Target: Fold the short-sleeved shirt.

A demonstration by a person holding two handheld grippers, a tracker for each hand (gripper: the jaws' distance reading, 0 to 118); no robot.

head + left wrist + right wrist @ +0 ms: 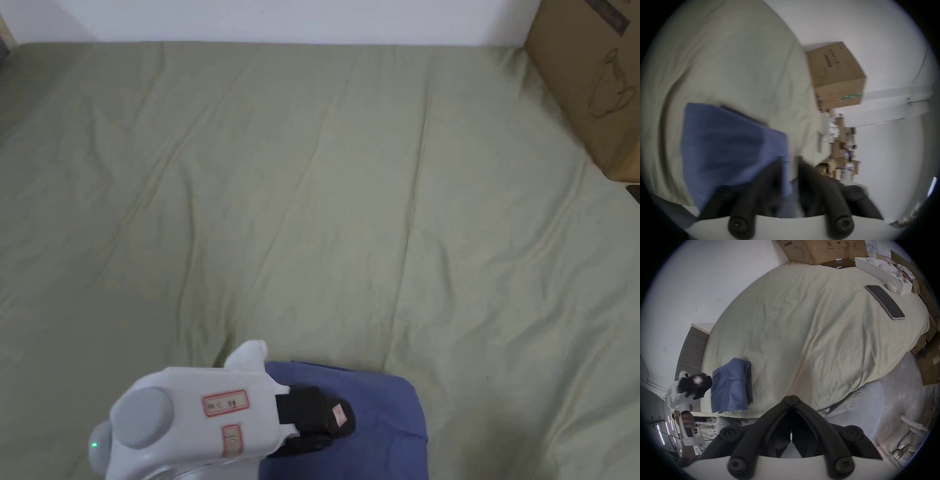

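Left tongs [325, 425] hovered over the folded blue shirt [375, 425] at the bed's [312, 187] near edge; in the blurred left gripper view their jaws stood apart with shirt cloth between them, though whether they pressed it I could not tell. Right tongs [791, 398] were clenched on nothing, off the bed's edge. A cardboard box [594, 81] sat at the far right corner.
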